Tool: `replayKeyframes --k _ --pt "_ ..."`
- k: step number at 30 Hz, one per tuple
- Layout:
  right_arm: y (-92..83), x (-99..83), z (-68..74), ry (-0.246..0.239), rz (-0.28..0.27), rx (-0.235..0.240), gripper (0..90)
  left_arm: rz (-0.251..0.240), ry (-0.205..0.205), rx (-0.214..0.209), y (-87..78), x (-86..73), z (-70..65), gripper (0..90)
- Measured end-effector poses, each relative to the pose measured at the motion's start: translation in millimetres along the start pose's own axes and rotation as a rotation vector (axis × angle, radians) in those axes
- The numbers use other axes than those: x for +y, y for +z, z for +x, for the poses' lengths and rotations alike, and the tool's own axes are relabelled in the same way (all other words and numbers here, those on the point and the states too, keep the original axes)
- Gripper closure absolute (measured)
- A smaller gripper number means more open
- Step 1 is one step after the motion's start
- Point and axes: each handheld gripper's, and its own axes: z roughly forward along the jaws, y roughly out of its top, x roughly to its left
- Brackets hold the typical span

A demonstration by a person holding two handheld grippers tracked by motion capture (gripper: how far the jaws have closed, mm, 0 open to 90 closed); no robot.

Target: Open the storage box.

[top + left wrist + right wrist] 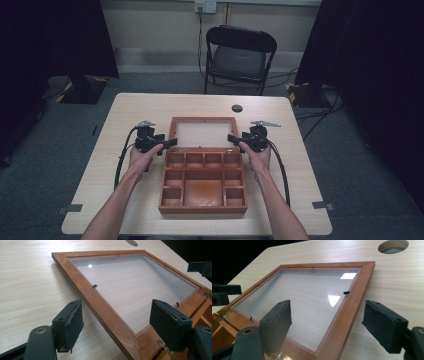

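Wooden box [203,187] with an open top sits near the front middle of a pale table [125,112], its inside split into small compartments around one larger central one. Its glass-paned lid [203,133] is swung fully back on small hinges and lies flat on the tabletop just behind the box (the wood grain of the table shows through the pane). Two bare forearms come in from the near edge, one on each side of the box. The left gripper [169,143] sits at the lid's left edge close to the hinge line; its jaws stand apart, straddling the wooden frame rail without pressing on it. The right gripper [233,139] sits at the lid's right edge in the same manner, jaws apart with the frame rail between them and clear gaps on both sides. Black cables trail from both grippers back along the arms. Farther off, a round cable hole [237,108] is cut in the tabletop, and beyond the table stands a black folding chair [239,59].
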Motion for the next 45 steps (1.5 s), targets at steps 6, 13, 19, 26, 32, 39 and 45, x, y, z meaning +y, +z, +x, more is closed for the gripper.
replayKeyframes --k 6,13,19,26,32,39,45 --pt "-8.3 -1.8 -0.4 -0.028 -0.004 -0.002 21.1 -0.005 0.042 0.005 -11.2 -3.5 -3.1 25.1" --pt "-34.6 -9.2 -10.8 -0.040 -0.012 -0.042 16.3 -0.006 0.069 0.047 -38.1 -11.1 3.9 21.7" --pt "-53.3 -14.7 -14.6 -0.058 -0.002 -0.064 14.9 0.005 0.063 0.073 -54.8 -22.8 12.3 19.4" --pt "-69.1 -28.0 -17.6 -0.044 0.040 -0.106 14.7 0.015 0.078 0.086 -69.3 -39.8 8.7 17.4" --pt "-91.9 -45.8 -17.1 -0.074 0.077 -0.131 15.0 0.087 0.130 0.146 -85.9 -57.6 5.0 17.3" --pt "-110.9 -64.2 -24.8 -0.066 0.123 -0.153 14.7 0.106 0.122 0.187 -99.8 -73.9 7.8 17.5" --pt "-123.1 -85.5 -28.9 -0.110 0.187 -0.267 14.8 0.160 0.170 0.249 -108.3 -93.1 -0.2 17.0"
